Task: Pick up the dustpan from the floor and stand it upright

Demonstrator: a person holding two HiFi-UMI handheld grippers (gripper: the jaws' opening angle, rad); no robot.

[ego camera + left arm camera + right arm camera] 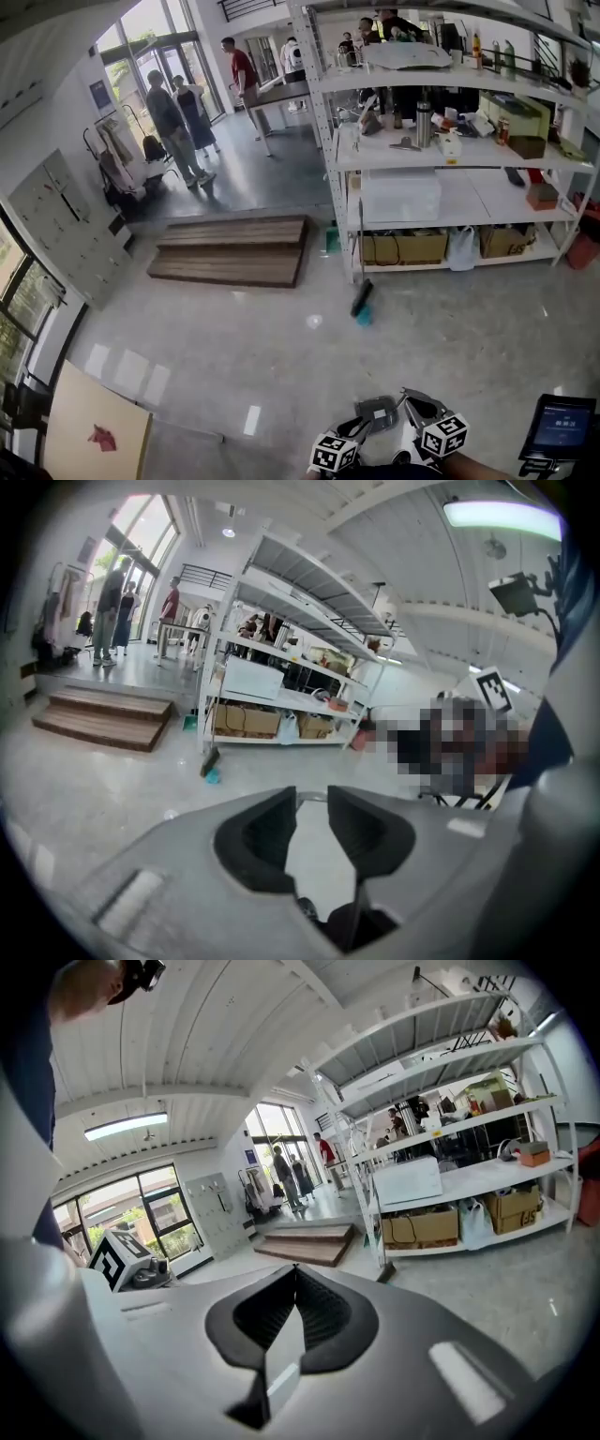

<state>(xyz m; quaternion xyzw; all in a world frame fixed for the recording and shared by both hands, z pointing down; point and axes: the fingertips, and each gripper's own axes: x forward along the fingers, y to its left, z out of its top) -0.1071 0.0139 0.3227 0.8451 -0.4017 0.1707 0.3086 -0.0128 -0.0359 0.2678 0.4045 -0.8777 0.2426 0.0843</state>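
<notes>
The dustpan stands far off at the foot of the shelf post, its dark pan on the floor and its long thin handle pointing up along the post. It is small in the left gripper view and in the right gripper view. Both grippers hang close together at the bottom of the head view, well away from it. My left gripper is open, with only floor showing in the narrow gap between its pads. My right gripper is shut with nothing in it.
A tall metal shelf unit holds boxes and tools. A low wooden platform lies to its left. A small teal object sits by the pan. People stand at the back. A screen on a stand is at lower right.
</notes>
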